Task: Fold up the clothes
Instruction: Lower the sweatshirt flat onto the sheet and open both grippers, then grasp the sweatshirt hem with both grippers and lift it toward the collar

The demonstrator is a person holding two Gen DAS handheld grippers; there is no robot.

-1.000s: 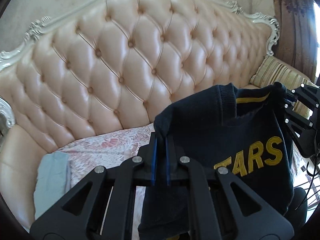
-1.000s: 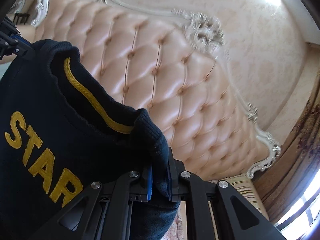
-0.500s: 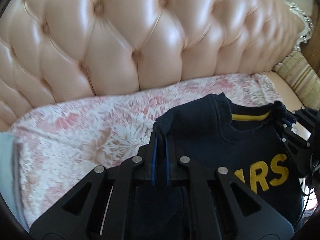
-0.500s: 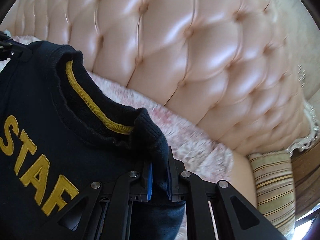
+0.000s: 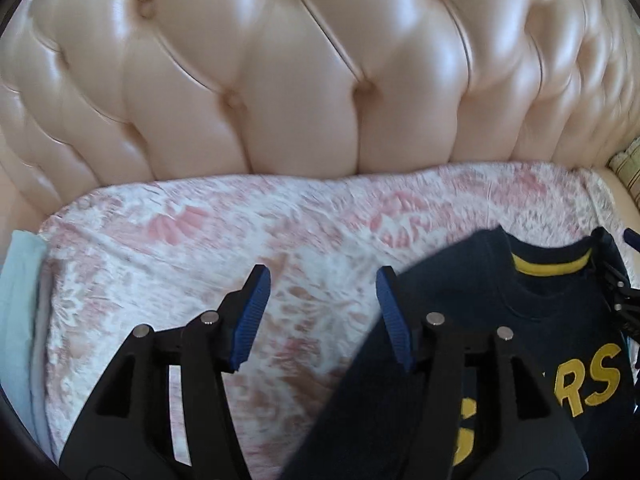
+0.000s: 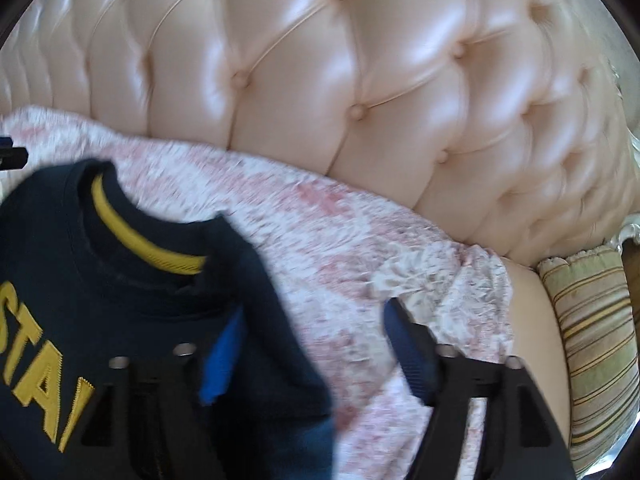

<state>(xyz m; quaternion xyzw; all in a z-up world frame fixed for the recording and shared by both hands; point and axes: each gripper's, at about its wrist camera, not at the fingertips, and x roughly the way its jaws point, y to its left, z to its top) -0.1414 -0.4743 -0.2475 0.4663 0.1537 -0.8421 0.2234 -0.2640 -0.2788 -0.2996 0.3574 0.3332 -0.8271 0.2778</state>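
Lying on the flowery cover (image 5: 248, 248) of the sofa (image 5: 304, 80), the dark blue sweater (image 6: 132, 280) with yellow letters was free. My left claw (image 5: 320, 312) and right claw (image 6: 316, 356) were opening, their blue pads not pressing it.

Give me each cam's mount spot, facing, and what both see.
Left wrist: on the left hand-held gripper, looking down along its opening fingers at the floral cover and tufted sofa back; navy sweater to its right.
Right wrist: on the right hand-held gripper, jaws also opening, same downward look; striped cushion far right.
Shared: sweater, cover, sofa back; each sees the other gripper at its frame edge.
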